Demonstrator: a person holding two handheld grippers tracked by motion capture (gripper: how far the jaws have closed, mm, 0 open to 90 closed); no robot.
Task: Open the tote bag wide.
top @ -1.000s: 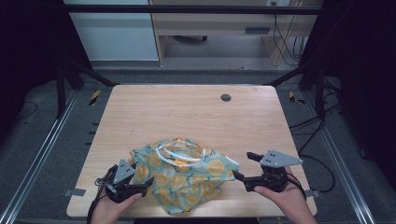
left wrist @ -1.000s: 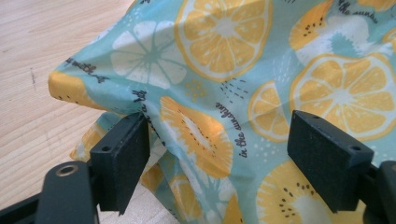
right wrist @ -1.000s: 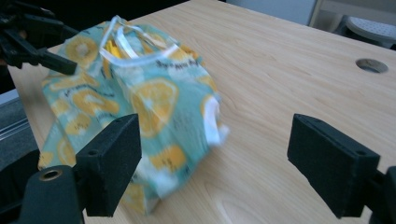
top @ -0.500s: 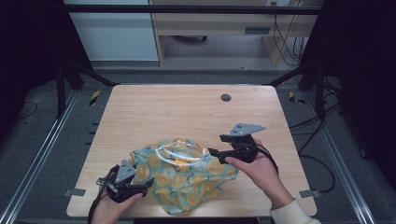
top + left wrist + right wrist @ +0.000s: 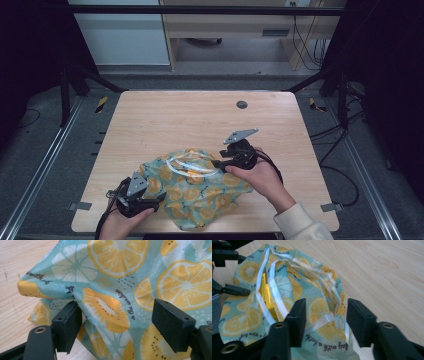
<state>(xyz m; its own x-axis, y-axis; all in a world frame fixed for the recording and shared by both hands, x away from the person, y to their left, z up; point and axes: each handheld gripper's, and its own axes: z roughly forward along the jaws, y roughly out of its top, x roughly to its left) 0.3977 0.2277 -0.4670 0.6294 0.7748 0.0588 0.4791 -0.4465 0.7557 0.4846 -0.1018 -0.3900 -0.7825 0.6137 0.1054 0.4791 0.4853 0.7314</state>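
A teal cloth bag (image 5: pixel 195 189) printed with lemon slices lies crumpled near the table's front edge. Its white straps (image 5: pixel 187 165) lie around the mouth, and something yellow (image 5: pixel 265 293) shows inside. My left gripper (image 5: pixel 157 197) sits at the bag's near-left corner. In the left gripper view its jaws (image 5: pixel 117 325) stand apart with a bulge of the printed cloth (image 5: pixel 120 277) between them. My right gripper (image 5: pixel 216 165) is at the bag's right rim. Its jaws (image 5: pixel 325 315) have just been closing, with the rim and a white strap (image 5: pixel 319 322) between them, and the pads still stand off the cloth.
The light wooden table (image 5: pixel 175 120) stretches bare behind the bag, with a small dark round grommet (image 5: pixel 242 104) near its far edge. Black frame posts and cables stand around the table. A cream sleeve (image 5: pixel 300 222) comes in at the front right.
My right gripper has swung from the table's front right in to the bag's right rim, and its jaws have narrowed. The left gripper and the bag have stayed put.
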